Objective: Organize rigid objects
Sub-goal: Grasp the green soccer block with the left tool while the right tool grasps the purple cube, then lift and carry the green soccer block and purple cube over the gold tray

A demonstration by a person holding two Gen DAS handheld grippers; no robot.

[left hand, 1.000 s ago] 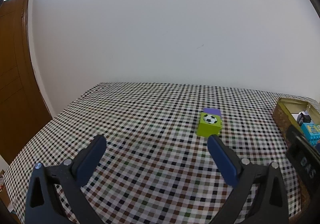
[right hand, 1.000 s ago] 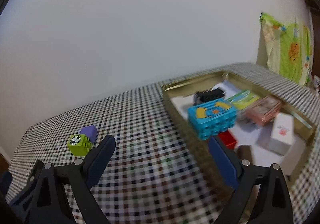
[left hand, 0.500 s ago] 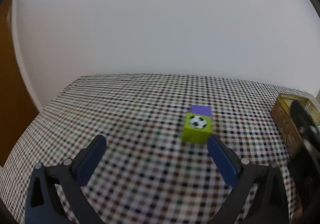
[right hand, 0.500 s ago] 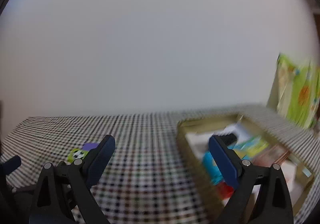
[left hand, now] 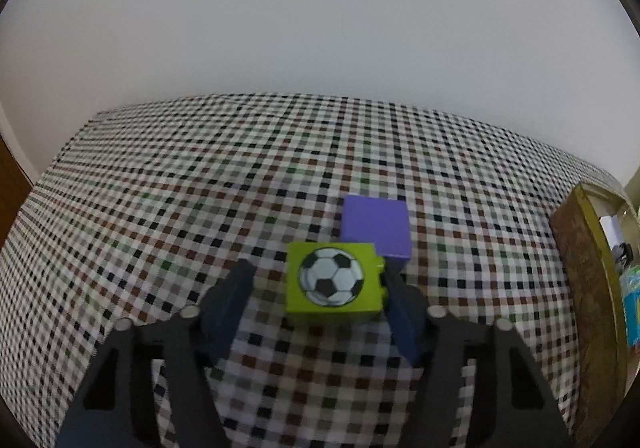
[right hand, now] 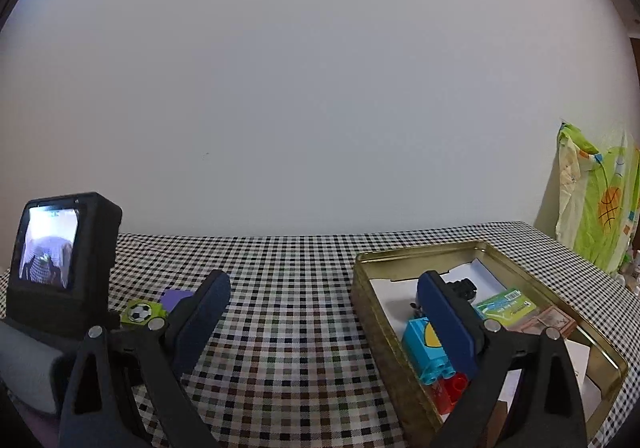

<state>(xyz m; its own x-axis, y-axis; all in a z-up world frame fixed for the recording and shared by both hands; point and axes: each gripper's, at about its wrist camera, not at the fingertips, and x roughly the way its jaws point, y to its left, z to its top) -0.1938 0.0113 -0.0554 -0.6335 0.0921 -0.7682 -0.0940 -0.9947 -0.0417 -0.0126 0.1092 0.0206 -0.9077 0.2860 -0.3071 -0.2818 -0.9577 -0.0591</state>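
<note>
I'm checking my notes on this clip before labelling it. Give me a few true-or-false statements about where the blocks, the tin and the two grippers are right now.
1. The green soccer-ball block lies between the left gripper's fingers. True.
2. The purple block is inside the gold tin. False: it lies on the checkered tablecloth, just behind the green block.
3. The right gripper holds the blue block. False: its fingers are spread apart and empty; the blue block sits in the tin.
4. A red block lies in the tin beside the blue one. True.
5. The tin has its lid on. False: it is open, with its contents showing.
</note>
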